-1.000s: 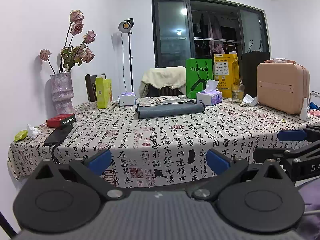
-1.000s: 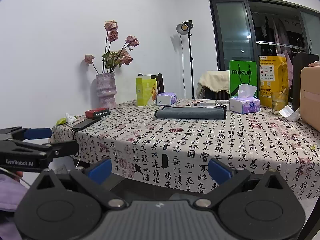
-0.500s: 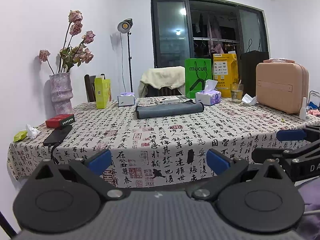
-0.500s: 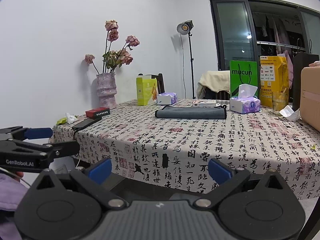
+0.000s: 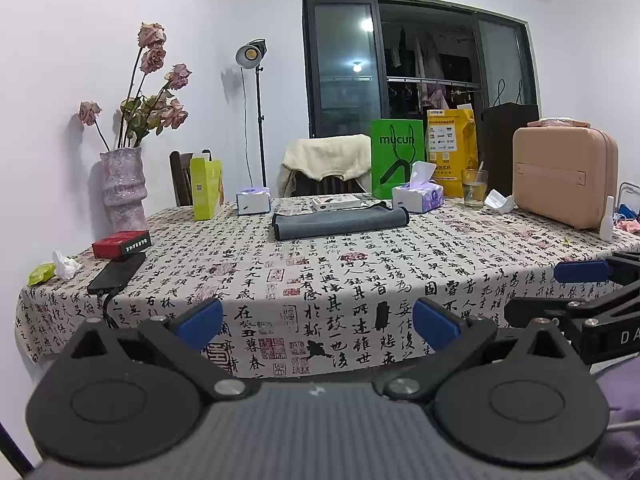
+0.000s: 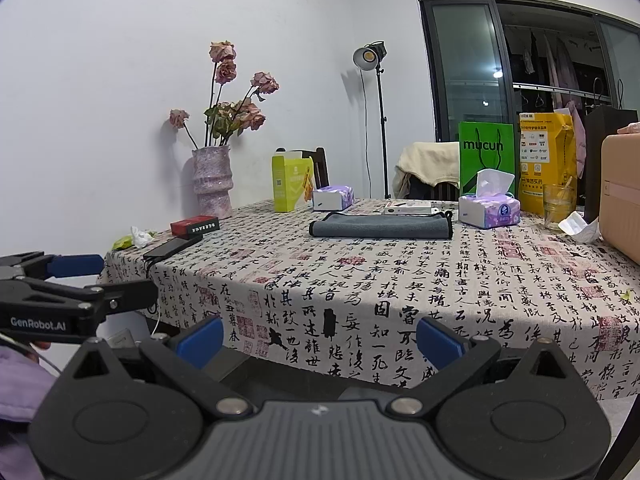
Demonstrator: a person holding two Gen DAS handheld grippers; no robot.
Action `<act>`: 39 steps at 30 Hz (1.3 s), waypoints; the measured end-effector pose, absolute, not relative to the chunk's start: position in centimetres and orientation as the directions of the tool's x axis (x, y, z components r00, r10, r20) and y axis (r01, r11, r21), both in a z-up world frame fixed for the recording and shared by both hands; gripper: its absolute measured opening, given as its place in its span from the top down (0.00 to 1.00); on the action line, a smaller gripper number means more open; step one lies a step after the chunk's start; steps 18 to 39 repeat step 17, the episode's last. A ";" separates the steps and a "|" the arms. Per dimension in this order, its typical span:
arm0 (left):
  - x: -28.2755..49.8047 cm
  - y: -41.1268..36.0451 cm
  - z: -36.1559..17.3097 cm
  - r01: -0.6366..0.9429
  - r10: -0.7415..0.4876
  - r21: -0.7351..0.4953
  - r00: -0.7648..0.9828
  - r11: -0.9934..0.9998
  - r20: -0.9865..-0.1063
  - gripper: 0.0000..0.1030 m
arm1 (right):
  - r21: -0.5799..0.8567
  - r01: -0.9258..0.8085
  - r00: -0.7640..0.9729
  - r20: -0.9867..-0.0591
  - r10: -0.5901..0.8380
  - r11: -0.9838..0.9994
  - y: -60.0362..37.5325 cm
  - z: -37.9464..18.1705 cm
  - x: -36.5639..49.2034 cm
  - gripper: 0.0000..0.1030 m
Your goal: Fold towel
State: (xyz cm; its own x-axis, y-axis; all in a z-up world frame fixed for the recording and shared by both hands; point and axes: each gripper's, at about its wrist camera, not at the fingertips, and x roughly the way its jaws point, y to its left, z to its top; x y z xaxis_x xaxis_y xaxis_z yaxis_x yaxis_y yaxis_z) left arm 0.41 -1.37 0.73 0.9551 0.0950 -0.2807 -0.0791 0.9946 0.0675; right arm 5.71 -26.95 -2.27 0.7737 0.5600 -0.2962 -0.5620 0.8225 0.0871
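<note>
White walls and a dark window are seen behind a table [image 5: 460, 248] draped in a calligraphy-print cloth. At about twelve o'clock in the left wrist view, the grey towel [image 5: 339, 222] is laid flat, already folded into a long strip, just in front of a tissue box [image 5: 417, 197] and a green bag [image 5: 397, 157]. A vase of dried roses [image 5: 122, 188] is placed at ten o'clock, a pink case [image 5: 565, 180] at two o'clock. The left gripper [image 5: 318, 323] and right gripper [image 6: 319, 336] are held off the table's near edge, both spread wide, with nothing between the blue pads [image 6: 200, 340].
</note>
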 end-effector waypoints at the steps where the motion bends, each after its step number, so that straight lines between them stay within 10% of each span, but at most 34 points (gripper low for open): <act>1: 0.4 -1.4 0.7 -0.080 0.095 0.067 0.955 0.995 -0.281 0.00 | 0.086 -0.562 0.774 -0.295 0.560 0.822 -27.0 -2.3 5.7 0.00; 39: 0.4 -1.1 0.9 -0.077 0.092 0.065 0.956 0.995 -0.278 0.00 | 0.087 -0.562 0.774 -0.295 0.560 0.822 -27.1 -2.2 5.8 0.00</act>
